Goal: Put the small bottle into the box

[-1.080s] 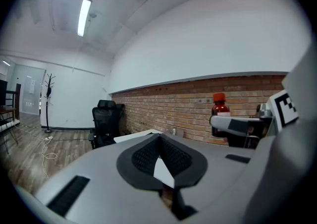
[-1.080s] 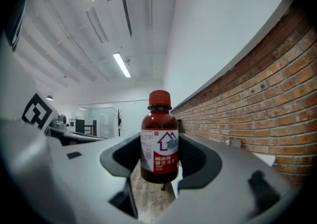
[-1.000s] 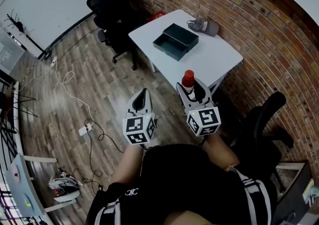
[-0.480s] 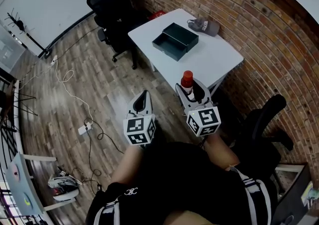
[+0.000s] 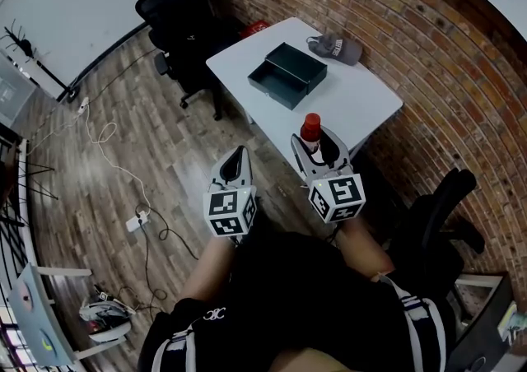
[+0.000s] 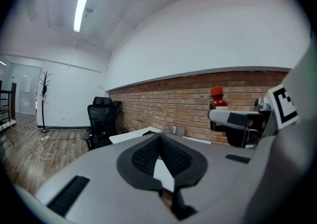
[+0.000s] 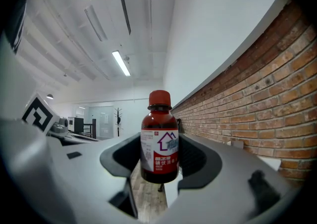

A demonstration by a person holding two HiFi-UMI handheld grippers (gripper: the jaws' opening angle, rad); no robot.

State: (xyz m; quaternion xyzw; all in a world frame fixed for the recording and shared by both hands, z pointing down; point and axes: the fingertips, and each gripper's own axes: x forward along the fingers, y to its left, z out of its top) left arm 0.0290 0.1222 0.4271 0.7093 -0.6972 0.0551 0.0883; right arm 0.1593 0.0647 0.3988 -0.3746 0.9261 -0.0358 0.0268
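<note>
A small brown bottle (image 7: 159,141) with a red cap (image 5: 310,127) and a white label stands upright between the jaws of my right gripper (image 5: 315,151), which is shut on it. It hangs in the air short of the near edge of the white table (image 5: 354,103). The dark open box (image 5: 289,73) lies on that table further off, with a lower tray part toward the left. My left gripper (image 5: 234,165) is held beside the right one, over the floor, shut with nothing in it. In the left gripper view the bottle (image 6: 217,104) shows at the right.
A grey cap (image 5: 338,47) lies on the table's far corner by the brick wall (image 5: 428,41). Black office chairs (image 5: 177,12) stand left of the table, another chair (image 5: 440,206) at the right. Cables (image 5: 123,169) trail over the wooden floor.
The view has shifted slightly; the table and box sit a little nearer and more to the left. Both grippers keep their pose, the bottle still held.
</note>
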